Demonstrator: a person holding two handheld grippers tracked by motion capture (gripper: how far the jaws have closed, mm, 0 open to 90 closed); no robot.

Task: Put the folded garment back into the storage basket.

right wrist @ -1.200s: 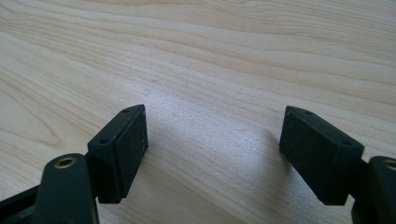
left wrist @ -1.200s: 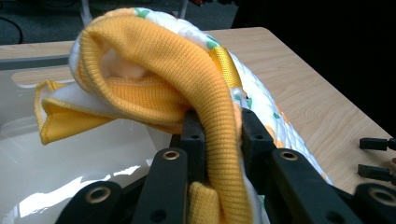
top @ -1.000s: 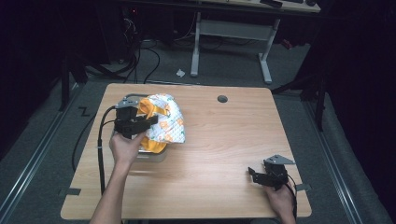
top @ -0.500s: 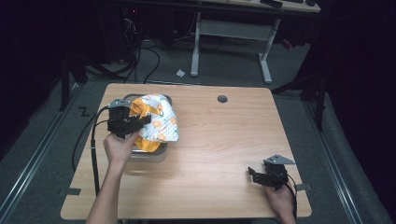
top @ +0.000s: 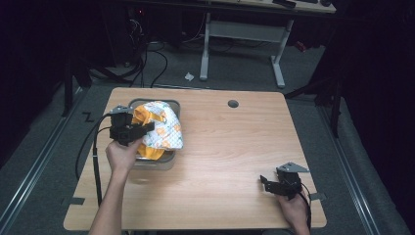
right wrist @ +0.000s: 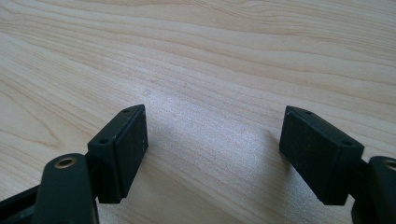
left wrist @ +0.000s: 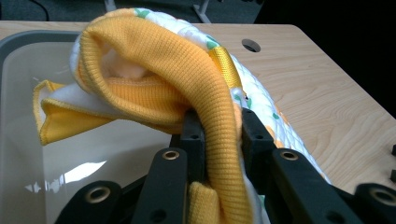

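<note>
Item: garment (left wrist: 177,79), yellow knit with quilted print, soft, light, floppy, draped over the far-left bin (top: 155,160); my left gripper (left wrist: 218,135) pinches its ribbed edge, right gripper (right wrist: 212,149) gapes empty, near right.

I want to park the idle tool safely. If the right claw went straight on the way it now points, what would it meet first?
Probably only bare table. The right claw is open and aims low across the wood; nothing lies ahead in its own view, though depth is unclear.
</note>
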